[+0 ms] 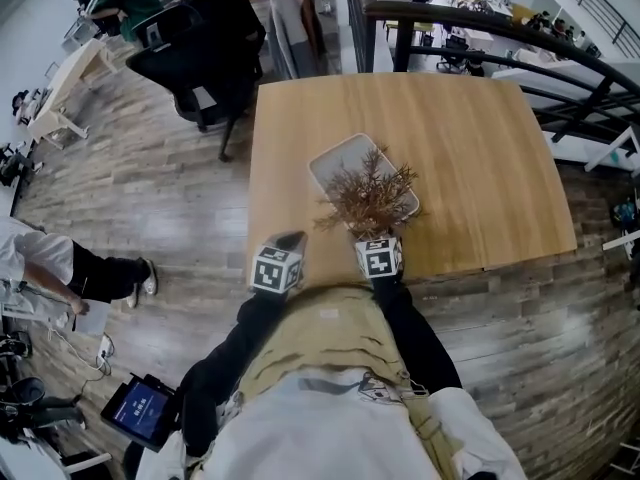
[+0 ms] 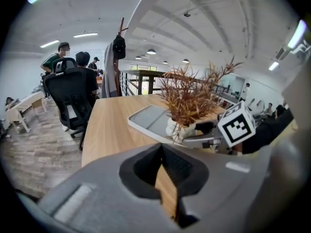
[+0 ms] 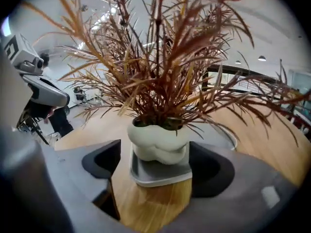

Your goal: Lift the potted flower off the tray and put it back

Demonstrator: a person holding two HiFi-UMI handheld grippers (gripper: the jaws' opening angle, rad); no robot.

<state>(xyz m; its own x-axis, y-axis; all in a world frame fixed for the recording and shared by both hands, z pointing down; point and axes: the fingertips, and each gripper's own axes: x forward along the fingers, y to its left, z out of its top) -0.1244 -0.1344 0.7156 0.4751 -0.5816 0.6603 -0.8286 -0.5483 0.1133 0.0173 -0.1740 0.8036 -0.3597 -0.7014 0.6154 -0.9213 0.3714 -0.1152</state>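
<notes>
The potted flower [image 1: 368, 196], dry reddish-brown sprigs in a lumpy white pot [image 3: 158, 142], stands on the near corner of the grey tray [image 1: 340, 160] on the wooden table [image 1: 480, 148]. My right gripper [image 3: 154, 155] is open, one jaw on each side of the pot and tray corner, with a gap showing at the left jaw. In the head view it [image 1: 377, 238] sits just in front of the plant. My left gripper [image 1: 285, 240] hovers left of the tray near the table's front edge, shut with nothing in it [image 2: 163, 171]. The left gripper view shows the pot [image 2: 181, 128] and tray [image 2: 150, 119] ahead to the right.
A black office chair [image 1: 195, 43] stands at the table's far left corner, with people seated at desks behind it. A dark railing [image 1: 500, 28] runs behind the table. A person [image 1: 40, 258] stands at the left, and a tablet [image 1: 140, 408] is low at the left.
</notes>
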